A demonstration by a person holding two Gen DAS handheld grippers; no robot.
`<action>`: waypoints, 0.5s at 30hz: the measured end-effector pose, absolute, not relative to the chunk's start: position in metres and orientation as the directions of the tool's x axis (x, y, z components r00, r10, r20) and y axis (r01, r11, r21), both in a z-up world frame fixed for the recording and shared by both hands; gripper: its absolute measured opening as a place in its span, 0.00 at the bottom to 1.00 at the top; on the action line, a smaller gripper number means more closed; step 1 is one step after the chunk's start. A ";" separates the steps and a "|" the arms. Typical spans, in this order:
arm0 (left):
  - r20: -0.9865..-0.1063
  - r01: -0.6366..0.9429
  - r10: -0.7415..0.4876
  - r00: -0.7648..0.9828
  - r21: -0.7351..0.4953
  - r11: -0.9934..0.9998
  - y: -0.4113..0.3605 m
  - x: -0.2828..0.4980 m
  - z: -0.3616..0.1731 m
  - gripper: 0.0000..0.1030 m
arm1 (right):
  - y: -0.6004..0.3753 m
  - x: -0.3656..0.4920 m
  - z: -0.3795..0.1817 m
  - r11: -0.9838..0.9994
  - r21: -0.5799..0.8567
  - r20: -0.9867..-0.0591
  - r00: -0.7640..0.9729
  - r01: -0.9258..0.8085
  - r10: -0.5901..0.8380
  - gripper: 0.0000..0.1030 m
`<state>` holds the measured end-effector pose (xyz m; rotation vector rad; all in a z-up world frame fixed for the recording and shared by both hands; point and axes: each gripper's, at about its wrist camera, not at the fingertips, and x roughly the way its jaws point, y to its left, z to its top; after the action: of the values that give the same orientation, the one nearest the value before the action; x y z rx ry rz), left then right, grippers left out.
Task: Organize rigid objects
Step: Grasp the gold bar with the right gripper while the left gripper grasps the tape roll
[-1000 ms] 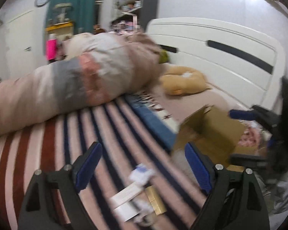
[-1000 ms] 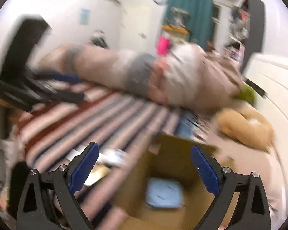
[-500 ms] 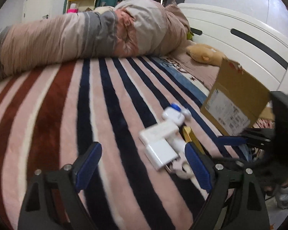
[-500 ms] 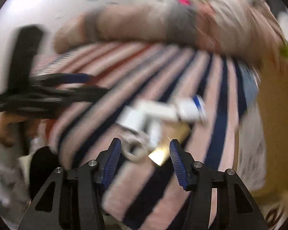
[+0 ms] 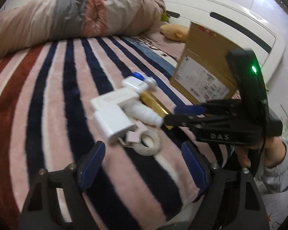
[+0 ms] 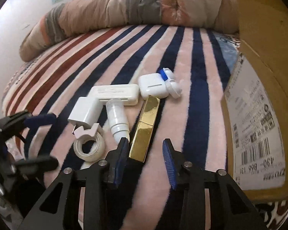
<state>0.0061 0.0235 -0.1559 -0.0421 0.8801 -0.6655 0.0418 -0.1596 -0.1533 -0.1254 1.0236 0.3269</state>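
Covering bed, striped blanket (image 6: 163,44)

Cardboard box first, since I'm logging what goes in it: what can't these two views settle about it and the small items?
- Cardboard box: its inside is hidden in both views; only outer walls show, cut off by the right wrist frame's edge.
- Shipping label: print too small and warped to read fully.
- Gold bar: in the left wrist view, partly hidden behind the white bottle and right gripper.
- White charger: motion-blurred there.

Even, soft indoor light, no hard shadows. Strong fisheye bending plus black vignette at corners. Left view smeared with motion blur; right view sharper, blurred at left edge.
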 end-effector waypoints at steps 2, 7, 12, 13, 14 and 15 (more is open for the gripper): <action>-0.707 0.516 -0.548 0.448 -0.296 0.804 0.018 0.007 -0.159 0.64 | -0.157 0.050 -0.156 0.942 0.045 -0.857 0.473 -0.332 0.207 0.32; -0.732 0.467 -0.486 0.478 -0.256 0.846 0.005 0.014 -0.171 0.44 | -0.152 0.065 -0.159 0.939 0.060 -0.861 0.459 -0.338 0.220 0.18; -0.726 0.485 -0.503 0.469 -0.264 0.834 0.015 0.013 -0.169 0.13 | -0.147 0.046 -0.146 0.926 -0.031 -0.860 0.482 -0.376 0.167 0.13; -0.729 0.493 -0.503 0.464 -0.259 0.831 0.015 0.013 -0.169 0.13 | -0.148 0.044 -0.145 0.926 -0.038 -0.862 0.482 -0.375 0.160 0.13; -0.730 0.498 -0.506 0.460 -0.260 0.828 0.015 0.013 -0.169 0.13 | -0.149 0.043 -0.146 0.927 -0.043 -0.866 0.477 -0.373 0.152 0.13; -0.728 0.495 -0.511 0.457 -0.269 0.826 0.014 0.014 -0.169 0.15 | -0.150 0.045 -0.149 0.926 -0.050 -0.872 0.469 -0.375 0.143 0.13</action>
<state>0.0144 0.0143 -0.1694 -0.0199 0.9038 -0.6198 0.0450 -0.1497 -0.1494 -0.2479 1.0377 0.3211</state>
